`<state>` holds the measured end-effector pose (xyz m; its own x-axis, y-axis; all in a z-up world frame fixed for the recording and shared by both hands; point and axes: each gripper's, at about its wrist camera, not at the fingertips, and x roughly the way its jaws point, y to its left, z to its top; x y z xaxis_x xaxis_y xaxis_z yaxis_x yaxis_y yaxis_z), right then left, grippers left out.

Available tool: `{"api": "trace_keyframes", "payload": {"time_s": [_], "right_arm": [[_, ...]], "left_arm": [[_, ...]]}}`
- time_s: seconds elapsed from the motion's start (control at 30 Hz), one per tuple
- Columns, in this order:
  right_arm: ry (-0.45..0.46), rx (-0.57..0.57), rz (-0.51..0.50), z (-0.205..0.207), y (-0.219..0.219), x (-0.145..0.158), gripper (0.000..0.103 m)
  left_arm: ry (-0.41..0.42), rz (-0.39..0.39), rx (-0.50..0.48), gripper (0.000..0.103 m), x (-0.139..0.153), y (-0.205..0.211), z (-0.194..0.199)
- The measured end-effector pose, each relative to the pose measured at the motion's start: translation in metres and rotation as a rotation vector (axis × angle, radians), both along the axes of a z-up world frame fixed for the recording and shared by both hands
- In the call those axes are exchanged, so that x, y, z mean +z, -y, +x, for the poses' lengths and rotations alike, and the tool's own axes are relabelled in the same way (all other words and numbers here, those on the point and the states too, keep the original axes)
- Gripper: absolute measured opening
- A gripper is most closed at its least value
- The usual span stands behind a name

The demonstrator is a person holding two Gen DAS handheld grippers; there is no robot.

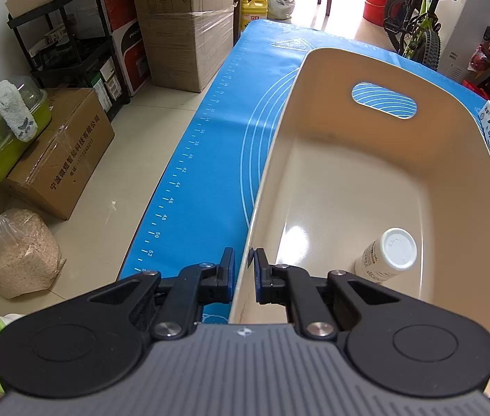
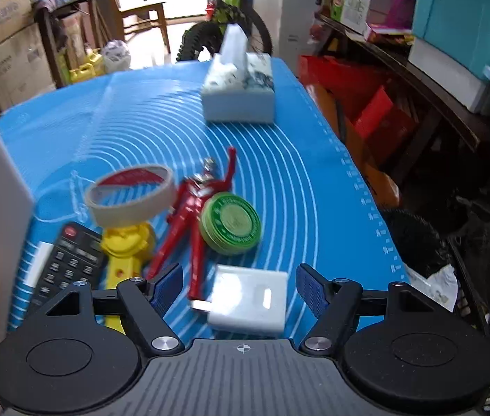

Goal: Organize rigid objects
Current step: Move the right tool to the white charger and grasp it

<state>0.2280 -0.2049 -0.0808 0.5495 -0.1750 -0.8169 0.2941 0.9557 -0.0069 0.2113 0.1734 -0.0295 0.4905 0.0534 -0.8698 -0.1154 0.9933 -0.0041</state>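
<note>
Low in the frames, the left gripper (image 1: 245, 267) clamps the cream basket's rim (image 1: 262, 187), while the right gripper (image 2: 238, 286) hangs spread above a white charger (image 2: 250, 303).

The left gripper (image 1: 245, 260) is filling the bottom of its wrist view, its black linkage arms angling inward to the lower centre of the frame and pointing steeply downward. Its jaws are standing nearly together, clamping on the thin wall of a cream bin (image 1: 460, 159). The right gripper (image 2: 239, 286) is occupying the bottom of its own view, likewise tilting downward, its blue-padded jaws standing wide apart and gripping nothing.
</note>
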Motion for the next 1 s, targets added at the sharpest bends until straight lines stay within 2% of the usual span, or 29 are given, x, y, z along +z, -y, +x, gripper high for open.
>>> {"api": "trace_keyframes", "payload": {"time_s": [0.07, 1.0], "right_arm": [[-0.009, -0.019, 0.011, 0.001, 0.003, -0.009, 0.077], [0.050, -0.107, 0.053, -0.014, 0.014, -0.009, 0.075]], "left_arm": [[0.000, 0.000, -0.001, 0.014, 0.000, 0.000, 0.000], [0.000, 0.007, -0.001, 0.015, 0.000, -0.001, 0.000]]}}
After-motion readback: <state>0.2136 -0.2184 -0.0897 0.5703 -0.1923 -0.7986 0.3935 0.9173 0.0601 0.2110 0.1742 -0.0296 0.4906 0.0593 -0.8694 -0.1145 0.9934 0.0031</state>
